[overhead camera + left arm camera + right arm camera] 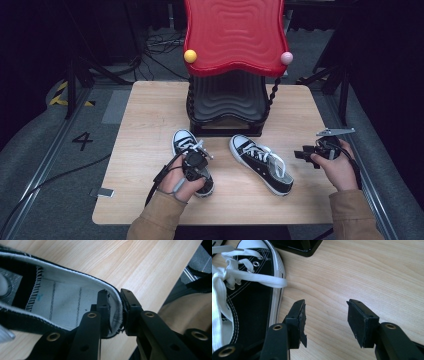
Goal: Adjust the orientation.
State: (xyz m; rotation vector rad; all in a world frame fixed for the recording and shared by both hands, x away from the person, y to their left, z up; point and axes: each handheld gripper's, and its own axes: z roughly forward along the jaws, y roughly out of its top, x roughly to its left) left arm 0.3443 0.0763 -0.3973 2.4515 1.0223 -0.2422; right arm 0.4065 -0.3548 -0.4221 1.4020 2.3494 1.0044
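Observation:
Two black canvas sneakers with white laces lie on the wooden table (pixel 150 115). My left gripper (pixel 196 167) sits over the left sneaker (pixel 182 140). In the left gripper view it (pixel 116 305) is shut on the heel rim of that sneaker (pixel 62 300), one jaw inside the shoe and one outside. The right sneaker (pixel 260 162) lies at an angle in the middle. My right gripper (pixel 303 154) hovers to its right, pointing toward it. Seen from the right gripper view, its jaws (pixel 325 315) stand open over bare wood, beside the sneaker (pixel 249 297).
A black stand (pixel 227 107) with a red wavy top (pixel 232 35) rises at the table's far middle, just behind the shoes; its base corner (pixel 299 246) appears in the right gripper view. Cables and dark frames lie on the floor around the table.

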